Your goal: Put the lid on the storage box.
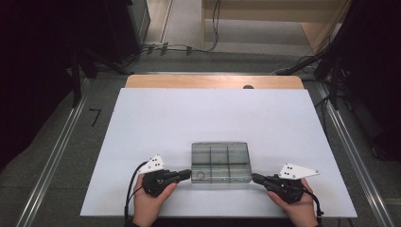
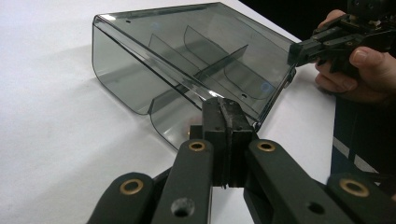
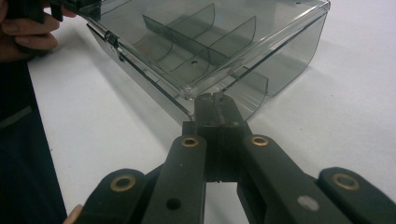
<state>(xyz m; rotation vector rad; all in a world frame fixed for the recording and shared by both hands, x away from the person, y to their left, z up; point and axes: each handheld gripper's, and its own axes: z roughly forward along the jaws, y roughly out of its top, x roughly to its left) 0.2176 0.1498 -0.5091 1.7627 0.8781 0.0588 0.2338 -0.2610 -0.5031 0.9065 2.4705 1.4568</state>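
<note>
A smoky clear plastic organiser box (image 1: 221,162) sits near the front edge of the white table top (image 1: 156,118), its lid down and thin dividers showing through it. The left gripper (image 1: 188,174) lies low at the box's front left corner and the right gripper (image 1: 254,177) at its front right corner — each held in one of the person's hands, each pointing inward at the box. In the left gripper view the jaws are pressed flat together, their tips right against the near corner of the box (image 2: 196,60); nothing shows between them. The right gripper view gives the same picture — jaws pressed together, tips at the lip of the lid on the box (image 3: 210,46), pinching nothing that can be seen.
</note>
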